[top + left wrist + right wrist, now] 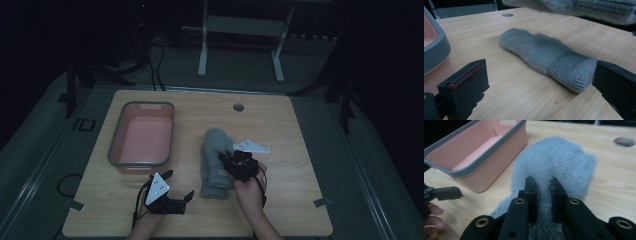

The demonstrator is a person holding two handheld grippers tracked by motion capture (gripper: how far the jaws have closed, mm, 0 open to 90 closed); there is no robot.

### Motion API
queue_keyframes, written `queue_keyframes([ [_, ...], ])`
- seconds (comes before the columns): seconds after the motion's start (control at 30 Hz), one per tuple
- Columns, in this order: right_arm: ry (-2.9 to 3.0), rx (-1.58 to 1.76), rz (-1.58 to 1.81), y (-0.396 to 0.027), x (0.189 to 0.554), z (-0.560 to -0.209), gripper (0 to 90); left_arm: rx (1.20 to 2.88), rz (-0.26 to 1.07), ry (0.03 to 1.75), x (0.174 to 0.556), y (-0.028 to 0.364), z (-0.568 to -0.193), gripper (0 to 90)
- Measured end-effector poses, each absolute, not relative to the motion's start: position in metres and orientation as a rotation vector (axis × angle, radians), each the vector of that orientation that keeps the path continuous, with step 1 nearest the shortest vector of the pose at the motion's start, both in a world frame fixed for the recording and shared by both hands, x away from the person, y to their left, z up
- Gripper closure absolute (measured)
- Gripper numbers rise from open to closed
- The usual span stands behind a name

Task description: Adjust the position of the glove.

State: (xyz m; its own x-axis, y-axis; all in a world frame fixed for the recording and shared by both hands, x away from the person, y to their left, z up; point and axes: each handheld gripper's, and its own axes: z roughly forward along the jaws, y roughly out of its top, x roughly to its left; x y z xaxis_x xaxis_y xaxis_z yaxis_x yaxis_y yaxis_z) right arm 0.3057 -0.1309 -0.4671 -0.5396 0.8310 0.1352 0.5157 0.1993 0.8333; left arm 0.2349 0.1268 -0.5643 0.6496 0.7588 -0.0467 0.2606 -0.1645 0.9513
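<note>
While the right gripper (543,185) pinches a fuzzy grey mitten (559,162) between nearly closed jaws, a second grey mitten (549,57) lies flat mid-table — cuff toward the person, fingertip end toward the far edge. The left gripper (178,185) rests near the front edge, jaws wide and holding nothing. A pink bin (116,131) with a grey rim sits at the left. Bare wooden table (295,130) stretches to the right — open room there.
</note>
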Motion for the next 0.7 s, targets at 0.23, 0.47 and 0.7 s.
queue_keyframes([
  [0.23,2.194,1.295,1.235,-0.113,0.307,-0.490,80.0,1.723,0.537,0.827,0.234,0.126,-0.564,0.7],
  [0.47,2.243,1.328,1.135,-0.106,0.310,-0.519,77.1,1.690,0.508,0.833,0.234,0.128,-0.564,0.7],
  [0.7,2.250,1.326,1.124,-0.102,0.308,-0.534,73.1,1.680,0.487,0.833,0.234,0.127,-0.564,0.6],
])
